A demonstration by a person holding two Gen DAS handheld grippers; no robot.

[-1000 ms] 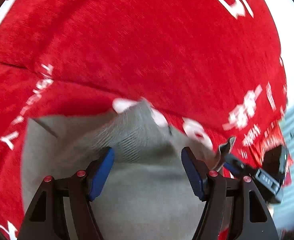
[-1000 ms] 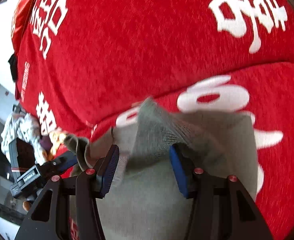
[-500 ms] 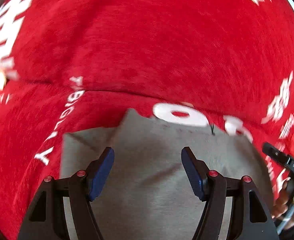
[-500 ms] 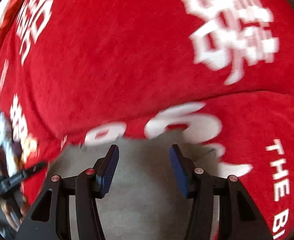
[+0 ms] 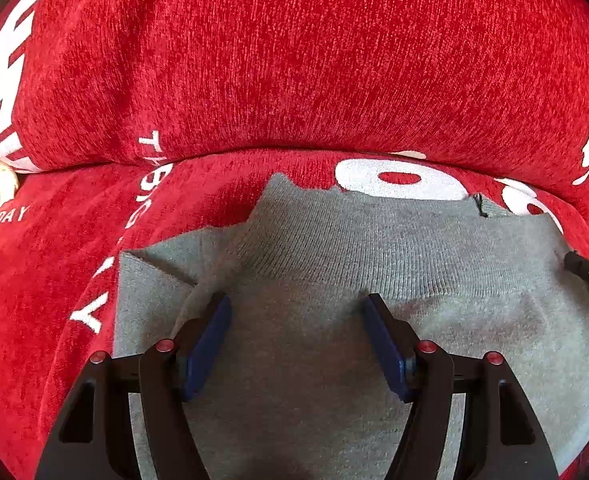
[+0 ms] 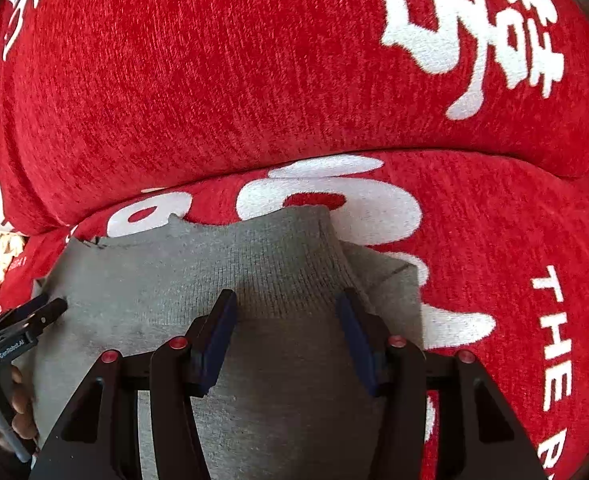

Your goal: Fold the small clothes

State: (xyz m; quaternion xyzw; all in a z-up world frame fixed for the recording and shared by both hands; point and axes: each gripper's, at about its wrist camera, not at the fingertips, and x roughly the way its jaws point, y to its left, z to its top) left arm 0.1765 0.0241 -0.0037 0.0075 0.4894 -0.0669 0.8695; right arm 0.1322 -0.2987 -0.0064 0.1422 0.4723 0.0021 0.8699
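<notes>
Red cushion (image 5: 294, 60) with white lettering fills everything beyond the fingers in both views; a second red cushion (image 6: 494, 240) of the same fabric lies under the work, seam running across above the fingertips.

Grey knit garment (image 5: 334, 260) lies flat on the lower cushion, spread under and ahead of both sets of fingers, its far edge just short of the seam.

Left gripper (image 5: 296, 312): fingers apart, garment between and below them, pads not pinching any cloth.

Right gripper (image 6: 286, 308): fingers apart but just closed in a little; a raised ridge of the knit stands between them, and whether the pads touch it I cannot tell.

Small black thread (image 5: 480, 204) on the garment's far edge, right of the left fingers.
</notes>
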